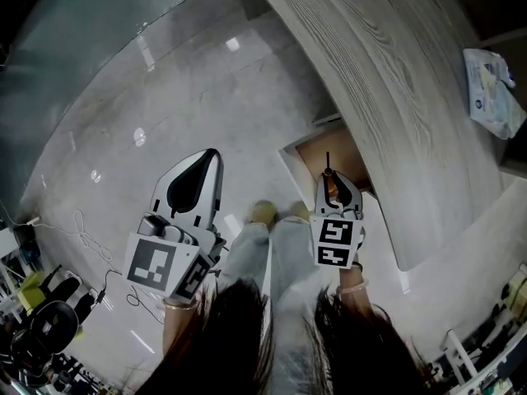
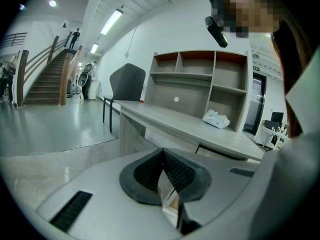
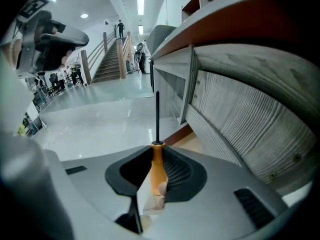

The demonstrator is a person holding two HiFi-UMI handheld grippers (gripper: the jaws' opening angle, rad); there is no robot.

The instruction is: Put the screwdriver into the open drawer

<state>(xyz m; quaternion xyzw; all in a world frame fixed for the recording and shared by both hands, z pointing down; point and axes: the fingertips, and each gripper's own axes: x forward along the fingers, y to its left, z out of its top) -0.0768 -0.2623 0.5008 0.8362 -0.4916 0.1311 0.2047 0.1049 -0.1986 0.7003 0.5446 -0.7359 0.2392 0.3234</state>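
Observation:
My right gripper (image 3: pixel 158 156) is shut on the screwdriver (image 3: pixel 157 169), which has an orange handle and a thin black shaft (image 3: pixel 157 116) pointing forward. In the head view the right gripper (image 1: pixel 329 181) hovers over the open drawer (image 1: pixel 306 164) under the grey wooden desk (image 1: pixel 387 81), with the screwdriver's shaft (image 1: pixel 327 163) above the drawer's light wooden inside. The drawer's inside (image 3: pixel 192 143) shows just ahead of the jaws in the right gripper view. My left gripper (image 1: pixel 202 164) hangs over the floor to the left, its jaws closed together with nothing between them (image 2: pixel 163 160).
A white packet (image 1: pixel 492 89) lies on the desk top (image 2: pixel 200 129). A shelf unit (image 2: pixel 200 84) stands on the desk and a grey chair (image 2: pixel 125 84) at its far end. The person's legs and shoes (image 1: pixel 262 214) are below the drawer. Cables (image 1: pixel 82 229) trail on the glossy floor at left.

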